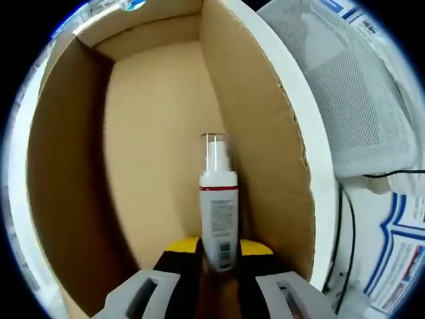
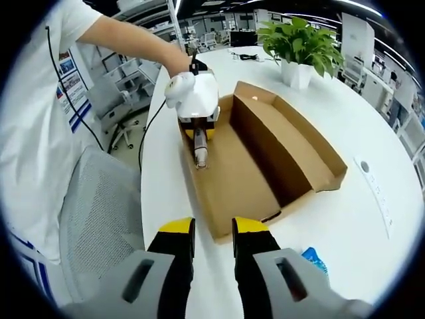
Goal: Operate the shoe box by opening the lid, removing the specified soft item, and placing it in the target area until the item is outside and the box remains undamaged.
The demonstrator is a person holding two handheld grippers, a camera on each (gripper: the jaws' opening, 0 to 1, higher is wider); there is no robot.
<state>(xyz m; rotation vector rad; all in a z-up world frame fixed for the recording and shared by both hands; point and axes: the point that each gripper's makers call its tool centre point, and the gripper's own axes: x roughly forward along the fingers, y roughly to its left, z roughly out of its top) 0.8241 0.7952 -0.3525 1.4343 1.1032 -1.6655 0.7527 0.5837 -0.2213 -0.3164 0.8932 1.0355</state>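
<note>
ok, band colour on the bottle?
Red, a thin stripe around the white bottle below its clear cap; clearest in the left gripper view.

So the open shoe box (image 2: 265, 156) sits on the table (image 2: 345, 212), spray bottle (image 2: 200, 157) inside at its 9 o'clock wall. Potted plant (image 2: 300, 46) stands beyond at 12, mesh chair (image 2: 99, 219) off the table's 8 o'clock edge.

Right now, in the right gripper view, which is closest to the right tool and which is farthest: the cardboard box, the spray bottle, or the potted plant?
1. Cardboard box: its near edge lies just ahead of the right tool.
2. Spray bottle: farther in, at the box's left side, held in the left tool.
3. Potted plant: far back on the white table, upper right.
</note>
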